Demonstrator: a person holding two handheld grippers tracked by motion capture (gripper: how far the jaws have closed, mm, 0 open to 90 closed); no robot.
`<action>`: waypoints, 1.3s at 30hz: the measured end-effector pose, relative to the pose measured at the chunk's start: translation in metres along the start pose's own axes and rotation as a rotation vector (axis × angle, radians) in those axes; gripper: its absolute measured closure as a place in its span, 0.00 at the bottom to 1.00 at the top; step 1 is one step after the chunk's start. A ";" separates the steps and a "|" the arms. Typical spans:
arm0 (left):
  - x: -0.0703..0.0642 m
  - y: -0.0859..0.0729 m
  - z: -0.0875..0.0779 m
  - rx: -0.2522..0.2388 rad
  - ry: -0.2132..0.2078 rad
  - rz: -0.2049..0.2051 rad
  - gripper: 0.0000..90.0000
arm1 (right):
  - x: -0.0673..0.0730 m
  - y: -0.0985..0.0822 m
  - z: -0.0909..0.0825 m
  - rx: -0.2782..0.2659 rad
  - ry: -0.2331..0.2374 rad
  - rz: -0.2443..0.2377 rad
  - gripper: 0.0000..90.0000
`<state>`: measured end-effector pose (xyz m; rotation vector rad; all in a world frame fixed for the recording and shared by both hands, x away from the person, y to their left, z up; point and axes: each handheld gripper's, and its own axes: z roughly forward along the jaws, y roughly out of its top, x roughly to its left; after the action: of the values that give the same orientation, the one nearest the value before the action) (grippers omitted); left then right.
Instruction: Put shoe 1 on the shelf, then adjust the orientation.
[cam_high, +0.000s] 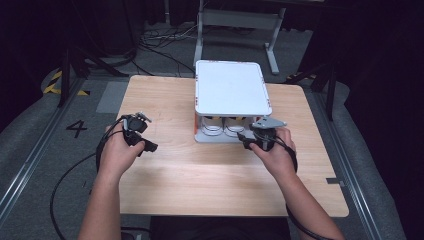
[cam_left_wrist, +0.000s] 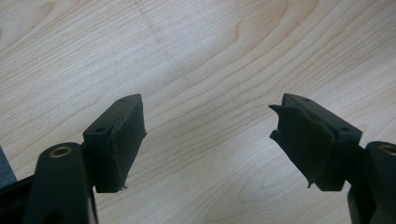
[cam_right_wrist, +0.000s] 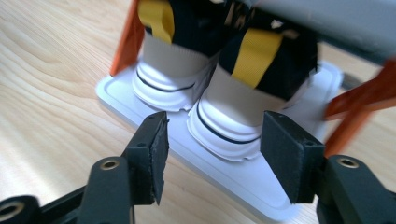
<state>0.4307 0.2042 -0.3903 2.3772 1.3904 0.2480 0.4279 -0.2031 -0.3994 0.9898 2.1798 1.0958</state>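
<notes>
left gripper (cam_left_wrist: 208, 135) jaws apart; right gripper (cam_right_wrist: 212, 149) jaws apart by cup (cam_right_wrist: 229, 126); wooden table (cam_high: 210, 170); dark room

From my seat the high view is dim at its borders: the floor and room fall away into near-black, while the counter (cam_high: 165, 170) sits evenly lit from above. The white shelf top (cam_high: 231, 87) is the brightest patch, close to washed out. In the left gripper view the wood grain is crisp, with soft shadows. The right gripper view is sharp on the pads (cam_right_wrist: 158, 154), but the cups (cam_right_wrist: 224, 123) behind blur, and the orange posts (cam_right_wrist: 128, 42) smear.
</notes>
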 end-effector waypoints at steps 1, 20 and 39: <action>-0.001 0.001 0.000 0.001 0.001 0.002 0.27 | -0.001 0.002 -0.008 -0.014 0.005 0.009 0.47; -0.005 0.000 0.002 0.012 -0.001 0.011 0.27 | -0.051 -0.019 -0.093 -0.049 -0.008 0.186 0.43; -0.002 0.003 0.004 0.015 -0.005 0.012 0.27 | -0.102 -0.068 -0.115 0.037 -0.126 0.294 0.44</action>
<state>0.4330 0.2005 -0.3926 2.3975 1.3809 0.2349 0.3836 -0.3642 -0.3813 1.3914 2.0037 1.0902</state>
